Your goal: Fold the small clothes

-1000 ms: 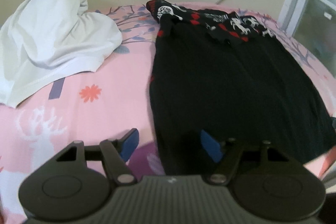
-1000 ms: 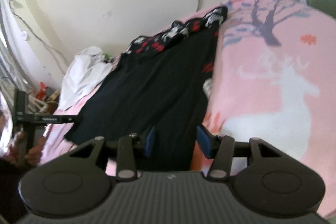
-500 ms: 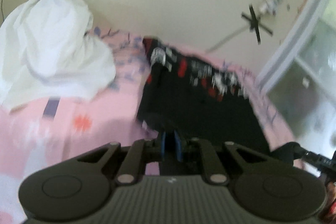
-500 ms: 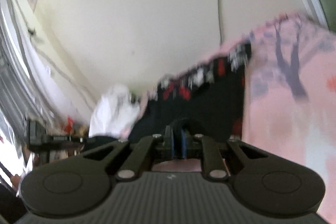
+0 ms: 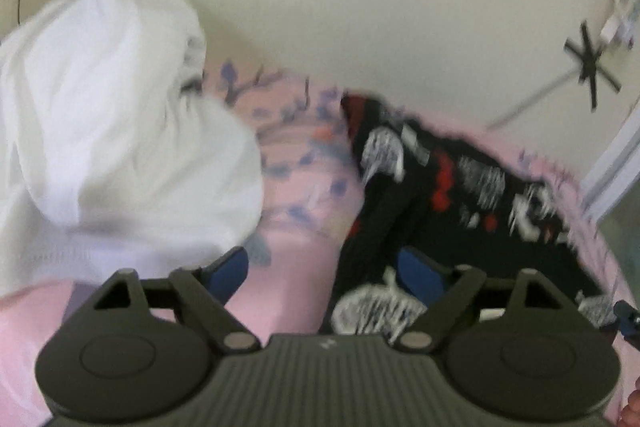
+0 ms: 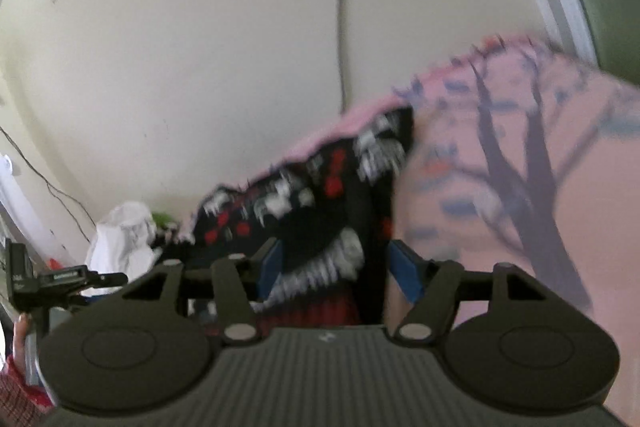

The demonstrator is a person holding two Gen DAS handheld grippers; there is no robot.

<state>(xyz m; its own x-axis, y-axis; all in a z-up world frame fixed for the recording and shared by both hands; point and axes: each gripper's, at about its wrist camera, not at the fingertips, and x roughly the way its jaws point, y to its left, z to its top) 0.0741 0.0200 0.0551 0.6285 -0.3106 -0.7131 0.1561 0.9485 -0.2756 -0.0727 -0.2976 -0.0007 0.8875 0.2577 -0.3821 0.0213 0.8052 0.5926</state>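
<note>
Black garment (image 5: pixel 472 195) w/ red-and-white print lies on the pink bed sheet (image 5: pixel 304 187), center-right of the left wrist view and center of the right wrist view. Looks folded over once: a printed edge lies doubled near the bottom of both frames, just ahead of the tongs, while another printed band runs along the far edge by the wall. So I'd judge the 1st fold done, w/ more folds prob. left; blur makes the exact lay hard to read.

Left tongs (image 5: pixel 324 269): jaws opening, released, nothing pinched; bare pink sheet and the garment's left edge sit between the blue pads. Right tongs (image 6: pixel 338 267): jaws opening too, printed cloth lies between the pads but they don't press it, so released.

White garment (image 5: pixel 108 131) is heaped upper left in the left view, not folded yet; its lower edge comes close to the left tongs' left pad. In the right view it shows small, lower left.

Room: open sheet between the white heap and black garment, and wide bare sheet on the right of the right view. Wall (image 6: pixel 200 67) hems in the far side; window frame (image 5: pixel 612 163) at right edge.
</note>
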